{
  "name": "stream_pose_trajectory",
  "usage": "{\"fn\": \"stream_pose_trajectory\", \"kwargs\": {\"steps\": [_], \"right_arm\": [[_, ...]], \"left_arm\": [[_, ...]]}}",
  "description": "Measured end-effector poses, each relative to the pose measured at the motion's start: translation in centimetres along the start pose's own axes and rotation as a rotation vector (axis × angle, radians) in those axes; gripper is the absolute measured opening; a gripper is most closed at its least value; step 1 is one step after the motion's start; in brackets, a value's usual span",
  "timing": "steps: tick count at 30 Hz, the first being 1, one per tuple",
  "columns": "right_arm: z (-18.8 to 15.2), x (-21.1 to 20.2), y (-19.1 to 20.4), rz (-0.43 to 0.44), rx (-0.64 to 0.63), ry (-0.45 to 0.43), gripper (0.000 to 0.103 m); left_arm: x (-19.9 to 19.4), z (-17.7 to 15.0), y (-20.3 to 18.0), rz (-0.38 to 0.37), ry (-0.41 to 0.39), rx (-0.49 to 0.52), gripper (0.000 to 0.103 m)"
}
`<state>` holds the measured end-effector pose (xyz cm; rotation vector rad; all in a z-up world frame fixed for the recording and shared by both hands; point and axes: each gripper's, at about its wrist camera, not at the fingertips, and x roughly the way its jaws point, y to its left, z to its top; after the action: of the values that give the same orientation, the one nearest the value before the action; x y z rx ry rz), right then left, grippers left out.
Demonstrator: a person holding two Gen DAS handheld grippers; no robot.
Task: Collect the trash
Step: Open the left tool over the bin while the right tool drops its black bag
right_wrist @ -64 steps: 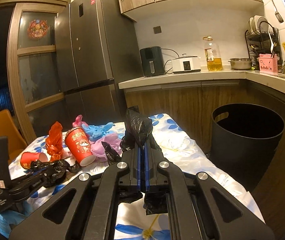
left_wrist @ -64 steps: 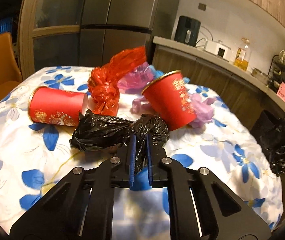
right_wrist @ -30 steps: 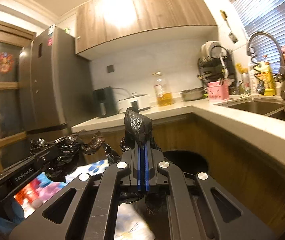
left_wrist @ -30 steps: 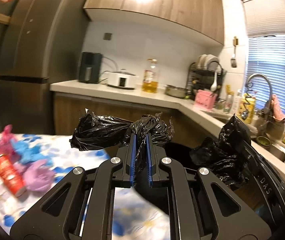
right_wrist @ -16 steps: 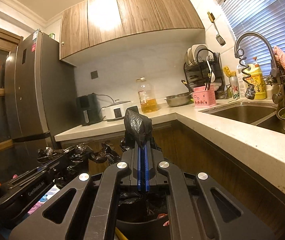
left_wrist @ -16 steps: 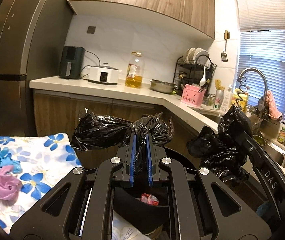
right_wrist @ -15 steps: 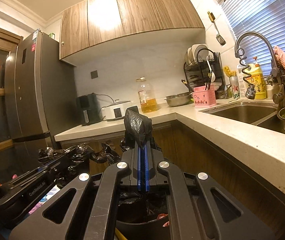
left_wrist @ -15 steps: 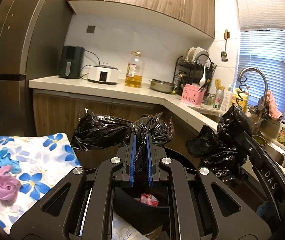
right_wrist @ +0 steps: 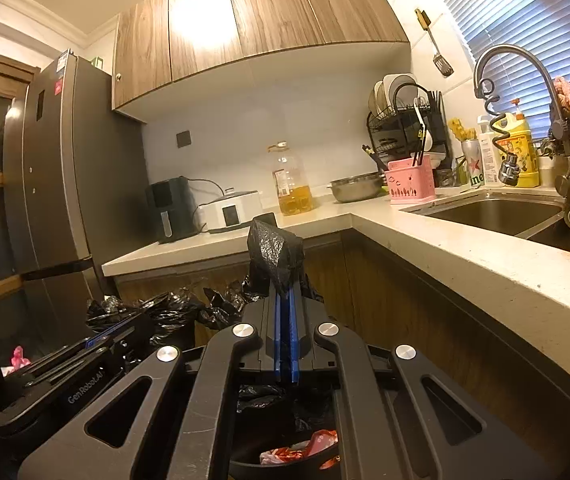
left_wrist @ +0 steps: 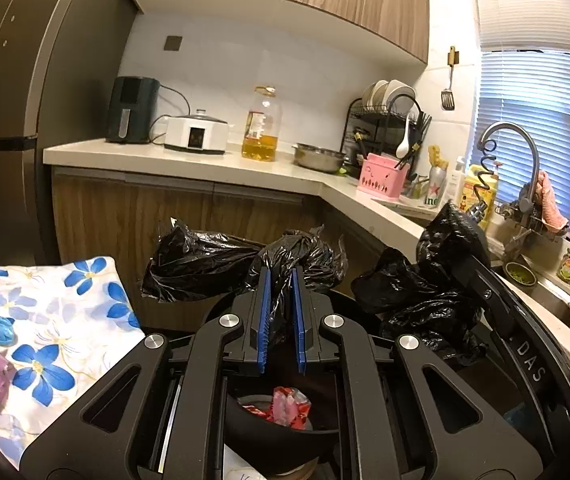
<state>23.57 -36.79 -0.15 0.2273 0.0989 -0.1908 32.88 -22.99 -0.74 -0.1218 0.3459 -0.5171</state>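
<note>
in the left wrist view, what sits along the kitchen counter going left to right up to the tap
Dark green air fryer → white rice cooker → clear plastic bottle of yellow oil → shallow steel bowl → pink slotted utensil basket → green-and-silver drink can → yellow dish-soap bottle → curved steel tap.

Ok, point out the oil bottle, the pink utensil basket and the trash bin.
oil bottle (left_wrist: 260, 148), left wrist view, oil-filled lower body.
pink utensil basket (left_wrist: 378, 178), left wrist view, front wall.
trash bin (left_wrist: 245, 424), left wrist view, near inner wall.
</note>
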Motion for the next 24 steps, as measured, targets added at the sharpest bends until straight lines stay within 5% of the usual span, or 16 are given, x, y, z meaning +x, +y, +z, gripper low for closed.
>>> {"fn": "stream_pose_trajectory", "kwargs": {"steps": [2,7,11,15,24], "right_arm": [[-0.1,0.4,-0.2,0.0,0.001,0.005,0.026],[-0.4,0.8,-0.8,-0.015,0.014,0.026,0.032],[-0.5,0.4,-1.3,-0.032,0.022,0.023,0.047],[-0.6,-0.2,-1.5,-0.04,0.024,0.031,0.054],[-1.3,-1.5,-0.1,-0.043,-0.011,0.056,0.069]], "left_arm": [[0.5,-0.1,0.0,-0.009,0.009,-0.007,0.01],[1.6,-0.6,0.0,-0.014,0.041,0.003,0.017],[1.8,-1.1,0.5,-0.005,0.051,-0.008,0.053],[1.0,-1.5,1.4,0.03,0.043,-0.018,0.066],[-1.7,-2.2,2.6,0.141,0.032,-0.012,0.079]]}}
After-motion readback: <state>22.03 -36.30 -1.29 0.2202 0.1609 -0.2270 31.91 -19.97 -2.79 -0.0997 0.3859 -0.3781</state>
